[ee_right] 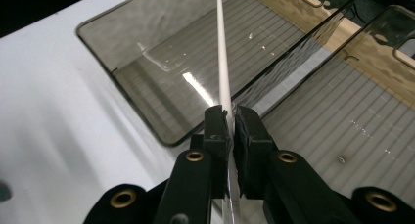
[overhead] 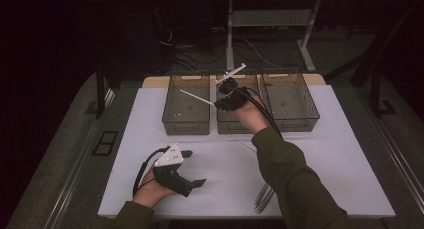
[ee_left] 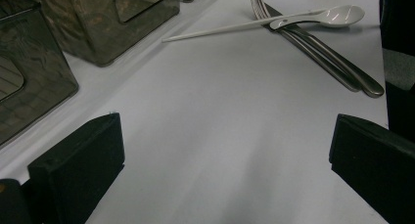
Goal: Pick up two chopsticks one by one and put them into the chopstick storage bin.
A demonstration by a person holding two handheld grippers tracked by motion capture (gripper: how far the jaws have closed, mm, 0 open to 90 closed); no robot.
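My right gripper point(overhead: 220, 103) is held over the bins at the back of the table. It is shut on a thin white chopstick point(overhead: 196, 96) that points out to the left over the left bin point(overhead: 186, 126). In the right gripper view the gripper point(ee_right: 230, 117) pinches the chopstick point(ee_right: 222, 62) between its pads, above the wall that the left bin point(ee_right: 115, 75) shares with the middle bin point(ee_right: 303, 53). My left gripper point(overhead: 194, 167) lies low at the front left of the white table point(overhead: 150, 139), open, with nothing between its jaws.
Three smoky clear bins stand in a row at the back: left, middle point(overhead: 232, 126) and right point(overhead: 292, 125). On the table lie a white spoon point(ee_left: 337, 13), another white chopstick point(ee_left: 220, 29) and metal forks point(ee_left: 318, 53). Those forks point(overhead: 262, 196) sit by the front edge.
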